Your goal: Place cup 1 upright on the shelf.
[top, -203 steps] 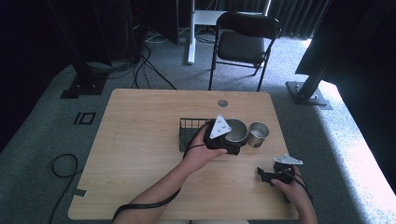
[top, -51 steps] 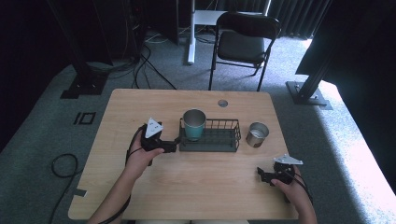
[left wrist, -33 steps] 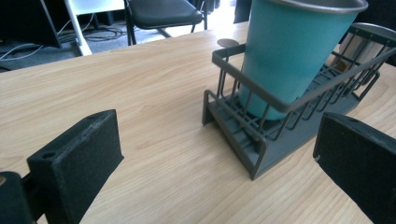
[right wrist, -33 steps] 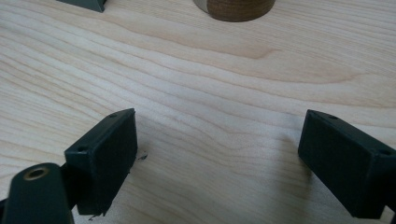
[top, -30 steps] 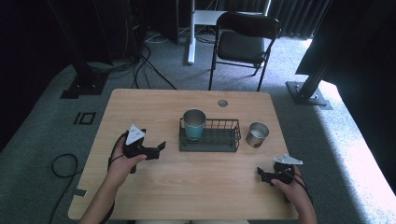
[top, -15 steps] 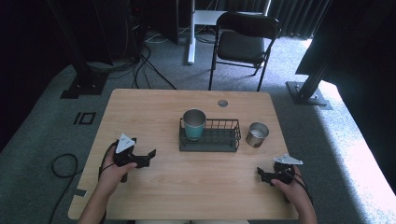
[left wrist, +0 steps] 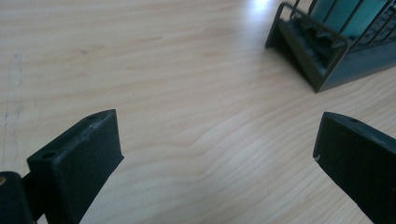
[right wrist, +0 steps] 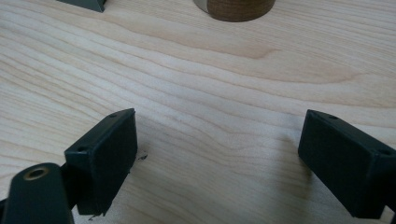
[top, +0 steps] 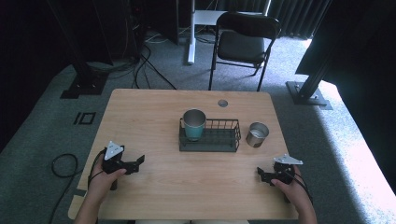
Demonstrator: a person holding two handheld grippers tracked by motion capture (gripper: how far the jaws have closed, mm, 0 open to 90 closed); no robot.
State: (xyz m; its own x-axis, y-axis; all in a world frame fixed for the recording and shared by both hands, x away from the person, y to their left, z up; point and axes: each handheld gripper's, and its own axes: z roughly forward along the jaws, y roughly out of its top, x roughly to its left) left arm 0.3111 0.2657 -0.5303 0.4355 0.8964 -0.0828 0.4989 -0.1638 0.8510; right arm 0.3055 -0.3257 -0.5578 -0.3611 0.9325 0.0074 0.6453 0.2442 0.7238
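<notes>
Your left gripper (top: 136, 163) and right gripper (top: 262, 175) both rest on the wooden table (top: 154, 116), jaws spread and empty. The teal cup (top: 194, 124) stands in the wire basket (top: 219, 140); the steel cup (top: 257, 134) sits beside it.

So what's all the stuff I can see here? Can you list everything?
Table: one, light wood, centre of the room.
Wire basket: one, black, middle of the table.
Teal cup: one, teal outside and silvery inside, standing in the basket's left end.
Metal cup: one, silver, on the table right of the basket, apart from it.
Round hole: one, grey, near the table's far edge.
Chair: one, black, beyond the table.
Left gripper: one, black, open, near the table's left front.
Right gripper: one, black, open, near the right front.
</notes>
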